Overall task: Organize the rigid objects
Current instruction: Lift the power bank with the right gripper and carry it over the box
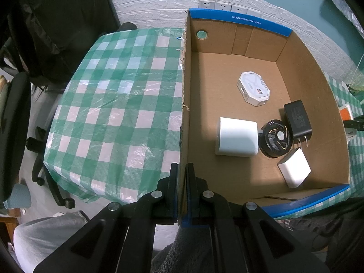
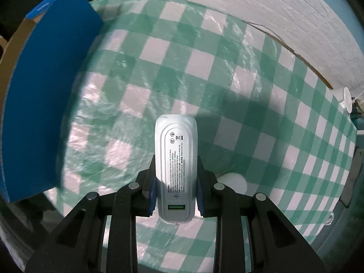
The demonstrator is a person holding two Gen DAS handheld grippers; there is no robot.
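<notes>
L gripper [image 1: 182, 170] fingers are clamped tight on the near left wall of the cardboard box [image 1: 185, 113]; R gripper [image 2: 175, 170] fingers pinch a white power bank [image 2: 175, 159], held above the checked tabletop [image 2: 227, 79]. Farther in, on the box floor: white cube [image 1: 236, 136], black round part [image 1: 274, 137], black charger [image 1: 297, 119], white charger [image 1: 294, 170], octagonal white case [image 1: 253, 88].

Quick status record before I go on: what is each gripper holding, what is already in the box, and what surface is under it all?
left gripper: shut on the cardboard box wall, near corner
right gripper: shut on white power bank, above the tablecloth, outside the box
in box: white cube charger; black round part; black plug adapter; white plug adapter; white octagonal case
surface: green checked tablecloth
power bank port: green, facing the camera
</notes>
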